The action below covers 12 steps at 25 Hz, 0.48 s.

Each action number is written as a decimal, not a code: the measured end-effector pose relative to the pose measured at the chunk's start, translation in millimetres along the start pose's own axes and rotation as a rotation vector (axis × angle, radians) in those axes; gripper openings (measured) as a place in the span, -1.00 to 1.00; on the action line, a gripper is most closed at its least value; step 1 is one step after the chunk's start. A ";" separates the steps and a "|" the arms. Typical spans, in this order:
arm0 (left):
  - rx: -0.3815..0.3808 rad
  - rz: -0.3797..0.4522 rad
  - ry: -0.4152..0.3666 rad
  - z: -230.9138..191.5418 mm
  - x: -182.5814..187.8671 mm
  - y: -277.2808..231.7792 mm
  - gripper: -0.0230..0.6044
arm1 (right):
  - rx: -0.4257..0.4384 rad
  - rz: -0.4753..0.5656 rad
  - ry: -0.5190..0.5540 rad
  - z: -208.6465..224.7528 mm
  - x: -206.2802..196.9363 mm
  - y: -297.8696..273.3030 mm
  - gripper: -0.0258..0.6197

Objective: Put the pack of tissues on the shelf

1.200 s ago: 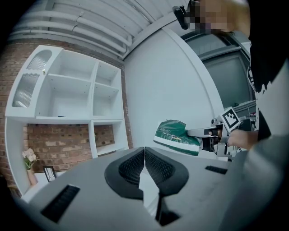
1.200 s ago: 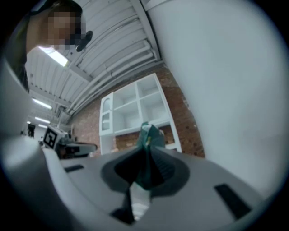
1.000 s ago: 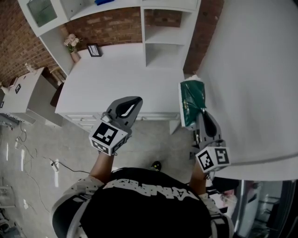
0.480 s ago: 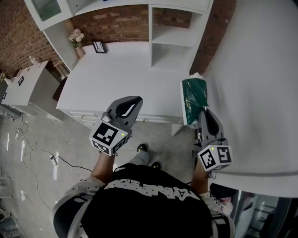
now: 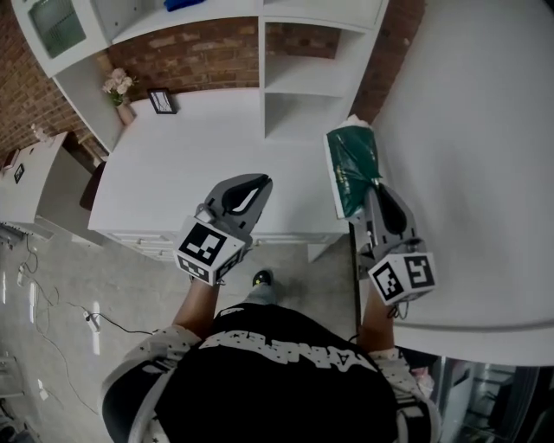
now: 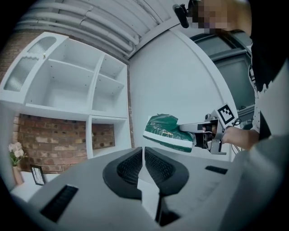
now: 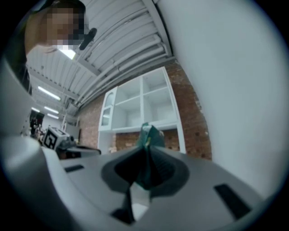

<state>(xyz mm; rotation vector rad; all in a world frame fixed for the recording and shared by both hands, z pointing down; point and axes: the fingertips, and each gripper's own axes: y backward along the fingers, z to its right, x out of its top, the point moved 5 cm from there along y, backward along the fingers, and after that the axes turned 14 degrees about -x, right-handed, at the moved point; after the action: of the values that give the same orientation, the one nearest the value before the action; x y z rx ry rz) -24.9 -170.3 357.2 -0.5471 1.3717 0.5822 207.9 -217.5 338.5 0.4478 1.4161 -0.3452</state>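
Jaws of the right gripper [image 5: 377,192] are pinching the green plastic pack of tissues [image 5: 350,166] by the white bench's [image 5: 173,173] right edge, its long axis pointing toward the white shelf [image 5: 303,82]. Empty, the left gripper's [image 5: 256,183] jaws are pressing together.

- Hidden between the jaws of the right gripper [image 5: 379,192]: near end of the pack of tissues [image 5: 351,163].
- Cut off by the head view's top edge: blue thing [image 5: 183,3] in the white shelving [image 5: 262,60].
- Too small to tell: contents of the picture frame [image 5: 161,101].
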 end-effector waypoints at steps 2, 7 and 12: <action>-0.020 0.019 -0.007 -11.7 3.8 -11.6 -0.81 | -0.008 0.010 0.011 2.2 7.0 -15.0 -0.71; -0.043 0.046 -0.019 -43.0 8.0 -35.6 -0.79 | -0.027 0.032 0.030 6.1 19.9 -52.6 -0.71; -0.063 0.073 -0.029 -71.1 14.7 -57.6 -0.70 | -0.022 0.041 0.065 4.3 32.7 -93.5 -0.71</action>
<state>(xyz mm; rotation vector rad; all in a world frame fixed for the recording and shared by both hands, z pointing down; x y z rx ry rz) -37.2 -259.5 335.4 -0.5395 1.3531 0.6921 170.3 -299.7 297.8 0.4729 1.4702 -0.2845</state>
